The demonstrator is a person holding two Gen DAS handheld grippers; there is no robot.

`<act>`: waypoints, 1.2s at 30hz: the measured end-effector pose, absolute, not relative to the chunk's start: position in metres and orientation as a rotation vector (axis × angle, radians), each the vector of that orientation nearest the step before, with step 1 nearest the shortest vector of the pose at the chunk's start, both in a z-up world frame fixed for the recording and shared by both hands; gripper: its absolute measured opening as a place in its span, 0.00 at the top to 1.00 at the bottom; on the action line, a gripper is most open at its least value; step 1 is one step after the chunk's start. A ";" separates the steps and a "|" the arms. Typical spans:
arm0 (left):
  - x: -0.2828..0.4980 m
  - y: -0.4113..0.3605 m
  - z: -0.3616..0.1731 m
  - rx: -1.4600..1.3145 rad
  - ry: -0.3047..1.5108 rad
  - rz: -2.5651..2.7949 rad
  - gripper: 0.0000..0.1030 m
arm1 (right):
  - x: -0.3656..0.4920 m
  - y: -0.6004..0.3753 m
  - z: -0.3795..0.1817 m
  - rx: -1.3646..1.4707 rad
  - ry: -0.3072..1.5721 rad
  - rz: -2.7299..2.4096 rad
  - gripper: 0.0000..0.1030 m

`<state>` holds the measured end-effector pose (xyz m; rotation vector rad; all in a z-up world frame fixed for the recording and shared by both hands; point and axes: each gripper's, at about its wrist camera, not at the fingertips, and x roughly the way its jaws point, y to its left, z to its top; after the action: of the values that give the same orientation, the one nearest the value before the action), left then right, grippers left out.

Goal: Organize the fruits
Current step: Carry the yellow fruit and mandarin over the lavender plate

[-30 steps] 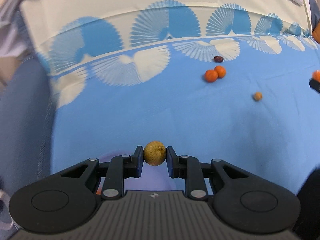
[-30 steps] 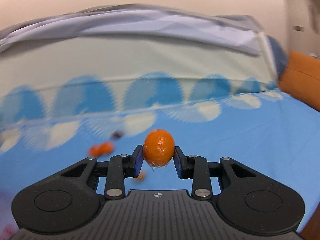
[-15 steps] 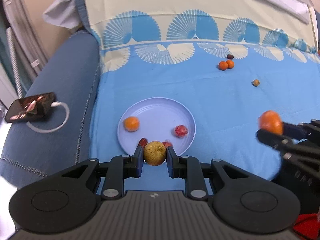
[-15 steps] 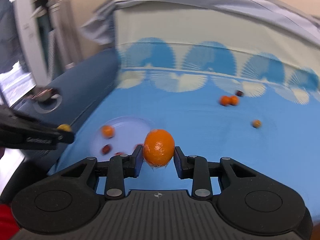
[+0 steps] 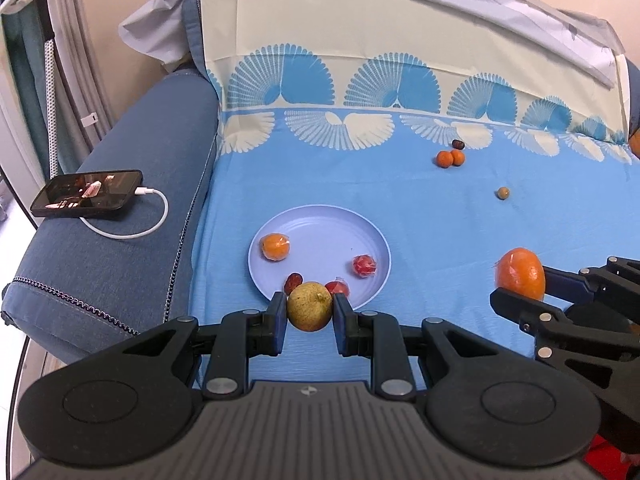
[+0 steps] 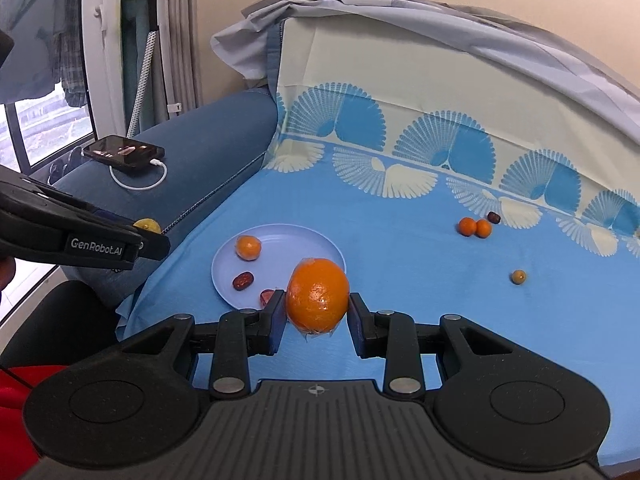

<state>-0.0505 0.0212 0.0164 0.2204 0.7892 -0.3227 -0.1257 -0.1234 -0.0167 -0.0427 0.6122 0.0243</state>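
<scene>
My left gripper (image 5: 310,314) is shut on a small yellow-brown fruit (image 5: 310,306), held above the near rim of a pale blue plate (image 5: 320,232). The plate holds a wrapped orange (image 5: 275,246), a dark red date (image 5: 293,281) and two red wrapped fruits (image 5: 364,266). My right gripper (image 6: 318,312) is shut on a large wrapped orange (image 6: 317,294), held above the plate's (image 6: 280,236) near right side. The right gripper and its orange (image 5: 520,268) also show in the left wrist view. Two small oranges (image 5: 450,158), a dark fruit (image 5: 458,144) and a small brown fruit (image 5: 503,193) lie on the blue cloth beyond.
A phone (image 5: 88,193) on a white charging cable lies on the blue sofa arm at the left. The patterned cloth (image 5: 400,208) covers the seat and the backrest. A window and a clothes rack (image 6: 152,40) stand to the far left.
Both grippers have pulled back and swung left with their fruits still held. The plate and sofa arm have come into view. The right gripper now sits close to the plate.
</scene>
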 end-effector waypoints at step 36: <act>-0.001 0.030 -0.009 0.169 0.893 -0.278 0.74 | -0.092 -0.116 -0.034 -0.081 0.712 0.031 0.67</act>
<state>-0.0006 0.0301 -0.0095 0.1691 0.8930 -0.2778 -0.0925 -0.1164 -0.0342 -0.0808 0.7124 0.0311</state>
